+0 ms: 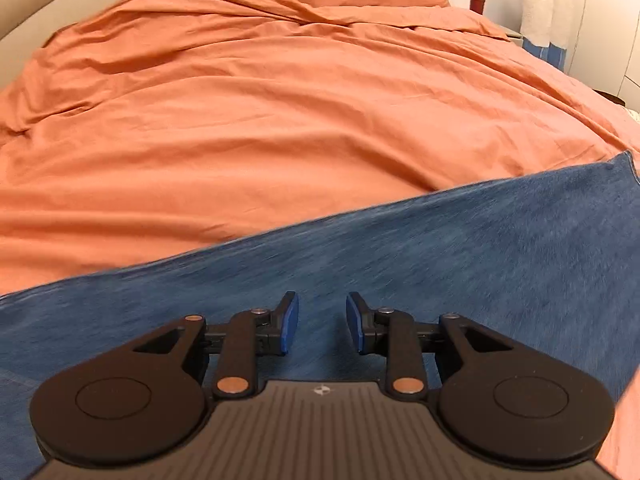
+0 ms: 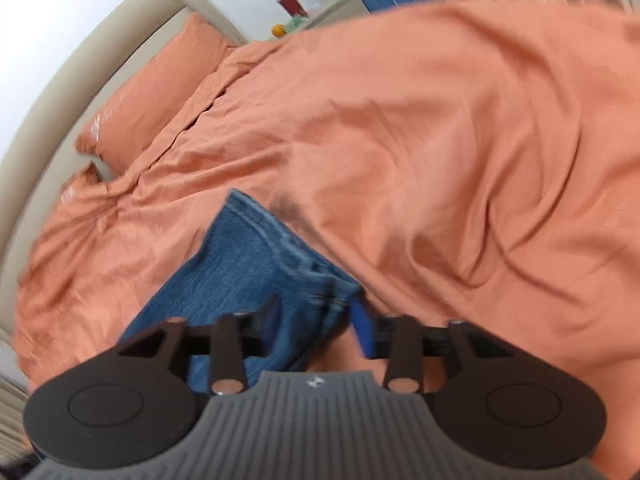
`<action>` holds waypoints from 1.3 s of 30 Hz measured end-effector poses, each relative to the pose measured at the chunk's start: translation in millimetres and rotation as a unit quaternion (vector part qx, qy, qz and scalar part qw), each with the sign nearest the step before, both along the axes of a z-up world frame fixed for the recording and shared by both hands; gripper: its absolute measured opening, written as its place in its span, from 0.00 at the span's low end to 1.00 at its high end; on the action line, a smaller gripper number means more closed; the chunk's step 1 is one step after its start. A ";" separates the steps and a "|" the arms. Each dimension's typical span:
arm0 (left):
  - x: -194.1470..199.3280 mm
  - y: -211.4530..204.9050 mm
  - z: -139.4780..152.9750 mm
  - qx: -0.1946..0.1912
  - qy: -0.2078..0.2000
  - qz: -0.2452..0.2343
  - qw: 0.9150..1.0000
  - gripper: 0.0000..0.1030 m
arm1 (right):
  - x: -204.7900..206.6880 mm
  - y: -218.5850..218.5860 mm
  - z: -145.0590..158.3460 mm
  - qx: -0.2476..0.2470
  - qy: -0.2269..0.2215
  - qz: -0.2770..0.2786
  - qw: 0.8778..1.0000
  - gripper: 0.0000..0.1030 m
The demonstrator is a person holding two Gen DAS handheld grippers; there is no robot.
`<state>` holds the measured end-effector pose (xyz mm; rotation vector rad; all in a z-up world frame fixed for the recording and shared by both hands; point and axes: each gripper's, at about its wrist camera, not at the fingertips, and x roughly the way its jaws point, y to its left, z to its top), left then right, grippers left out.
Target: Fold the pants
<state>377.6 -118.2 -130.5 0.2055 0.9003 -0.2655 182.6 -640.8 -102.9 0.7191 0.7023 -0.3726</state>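
Blue denim pants (image 1: 400, 248) lie flat on an orange duvet. In the left wrist view they fill the lower half as a broad band. My left gripper (image 1: 322, 322) is open just above the denim, with nothing between its blue pads. In the right wrist view the pants' hem end (image 2: 256, 264) points away from me. My right gripper (image 2: 316, 328) is open, its jaws standing either side of the hem's near corner. That view is blurred, so contact with the cloth is unclear.
The orange duvet (image 1: 280, 120) covers the whole bed, with orange pillows (image 2: 160, 92) by a beige headboard (image 2: 60, 92). A nightstand with a red cup (image 2: 292, 2) and white llama figures (image 1: 548, 0) stand beyond the bed.
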 end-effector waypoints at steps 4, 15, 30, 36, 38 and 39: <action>-31.7 47.5 21.2 0.010 -0.003 0.010 1.000 0.33 | -2.1 54.6 38.2 -0.020 -0.009 0.071 0.997 0.38; -132.6 143.0 33.9 -0.007 0.050 0.001 0.999 0.33 | 39.3 326.7 83.9 0.051 -0.011 0.342 0.938 0.40; -158.7 192.7 3.9 -0.068 0.001 0.131 0.989 0.33 | -40.1 562.6 -26.0 -0.135 -0.019 0.502 0.854 0.52; -150.9 206.3 5.3 -0.106 -0.010 0.152 0.983 0.33 | -31.0 572.7 -11.5 -0.220 -0.102 0.486 0.840 0.55; -149.0 203.6 6.0 -0.097 -0.019 0.152 0.983 0.33 | -24.7 573.5 -10.6 -0.217 -0.102 0.496 0.834 0.59; -148.1 202.2 5.9 -0.092 -0.021 0.152 0.984 0.33 | -22.8 573.5 -13.0 -0.211 -0.098 0.506 0.830 0.62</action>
